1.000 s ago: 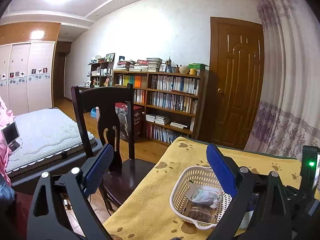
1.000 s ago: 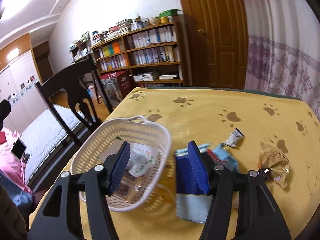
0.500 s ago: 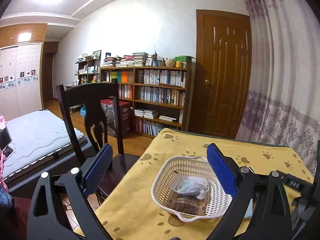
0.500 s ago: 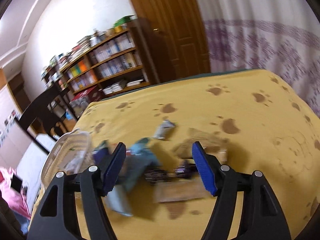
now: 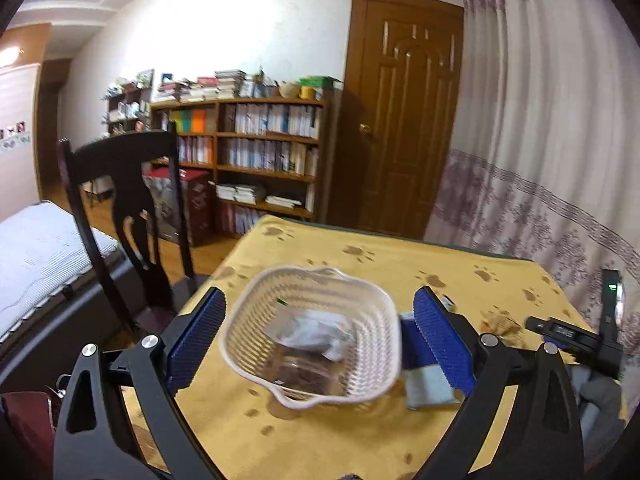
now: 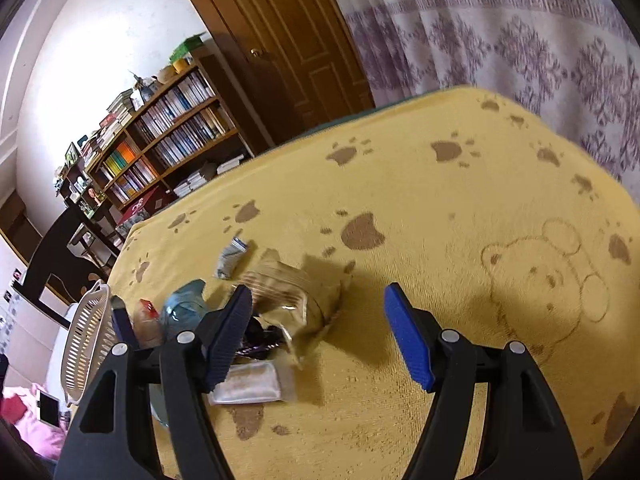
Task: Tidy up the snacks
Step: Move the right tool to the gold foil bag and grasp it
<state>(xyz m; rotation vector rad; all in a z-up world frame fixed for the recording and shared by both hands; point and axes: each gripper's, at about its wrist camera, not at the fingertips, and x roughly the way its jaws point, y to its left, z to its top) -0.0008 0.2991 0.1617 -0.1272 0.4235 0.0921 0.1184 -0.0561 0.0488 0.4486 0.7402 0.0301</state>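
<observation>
Right gripper [image 6: 318, 336], jaws apart and empty, above the snack pile [image 6: 276, 300] (packets overlapping): closing here risks pinching two; left gripper [image 5: 316, 336], also spread, straddles the basket [image 5: 372, 360].

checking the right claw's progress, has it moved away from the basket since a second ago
Yes. The right claw has swung right: the white basket, before between its fingers, now sits at the view's left edge, with loose snack packets ahead.
</observation>
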